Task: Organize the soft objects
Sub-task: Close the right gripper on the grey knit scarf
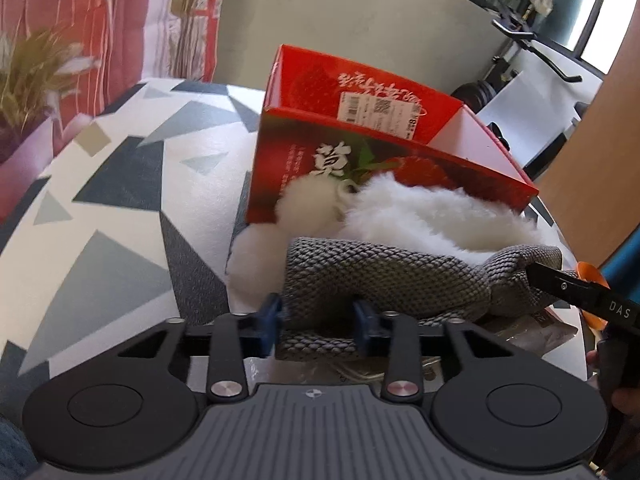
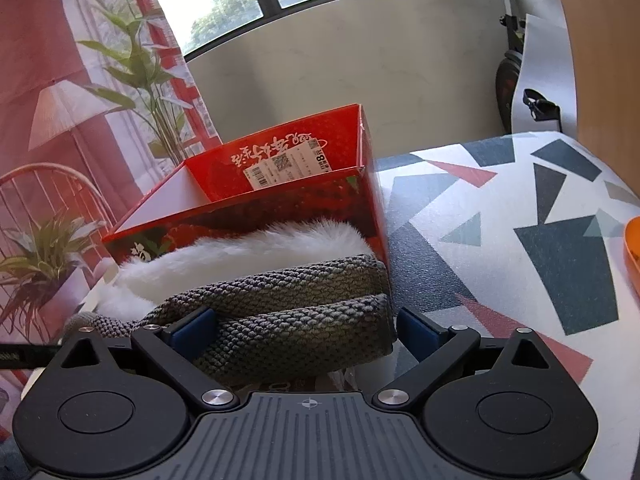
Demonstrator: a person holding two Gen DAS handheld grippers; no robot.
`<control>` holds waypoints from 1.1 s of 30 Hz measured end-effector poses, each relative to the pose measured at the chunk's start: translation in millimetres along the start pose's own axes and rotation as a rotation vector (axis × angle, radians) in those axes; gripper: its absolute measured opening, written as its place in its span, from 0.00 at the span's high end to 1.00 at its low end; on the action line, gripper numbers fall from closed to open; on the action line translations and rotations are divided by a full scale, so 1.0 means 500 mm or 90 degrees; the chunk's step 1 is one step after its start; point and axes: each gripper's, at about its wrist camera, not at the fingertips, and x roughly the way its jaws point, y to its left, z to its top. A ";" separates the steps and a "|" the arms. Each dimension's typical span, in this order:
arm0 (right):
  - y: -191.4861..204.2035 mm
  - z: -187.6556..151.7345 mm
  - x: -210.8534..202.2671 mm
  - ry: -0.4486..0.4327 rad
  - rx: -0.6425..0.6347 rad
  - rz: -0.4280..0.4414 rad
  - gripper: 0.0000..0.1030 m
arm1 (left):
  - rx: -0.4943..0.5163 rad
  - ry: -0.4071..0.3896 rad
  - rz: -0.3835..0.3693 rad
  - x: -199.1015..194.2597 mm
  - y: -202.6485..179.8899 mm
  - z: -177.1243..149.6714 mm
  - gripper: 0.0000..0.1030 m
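Observation:
A grey knitted cloth with white fluffy lining (image 1: 400,272) lies in front of an open red cardboard box (image 1: 360,128) on the patterned table. My left gripper (image 1: 318,320) is shut on the cloth's near edge, its blue pads pressed into the knit. My right gripper (image 2: 306,332) stands wide around the cloth's other end (image 2: 288,320), with the left pad touching the knit and the right pad apart from it. The right gripper's finger also shows at the right of the left wrist view (image 1: 580,292). The red box (image 2: 280,184) stands just behind the cloth.
The table (image 2: 520,240) has a geometric grey, white and red cover. An orange object (image 2: 632,248) sits at its right edge. Flat packets (image 1: 532,328) lie under the cloth. A curtain and plants stand to the left, a wall and window behind.

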 end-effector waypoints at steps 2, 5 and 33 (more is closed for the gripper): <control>0.000 0.001 0.003 0.002 0.011 0.001 0.06 | -0.001 0.001 0.002 0.001 0.002 -0.002 0.70; 0.011 0.002 -0.002 -0.004 0.000 0.000 0.11 | 0.010 -0.010 0.009 -0.004 -0.004 -0.003 0.72; 0.056 0.003 -0.068 -0.022 -0.069 -0.047 0.69 | 0.010 -0.033 -0.003 -0.026 0.004 -0.013 0.79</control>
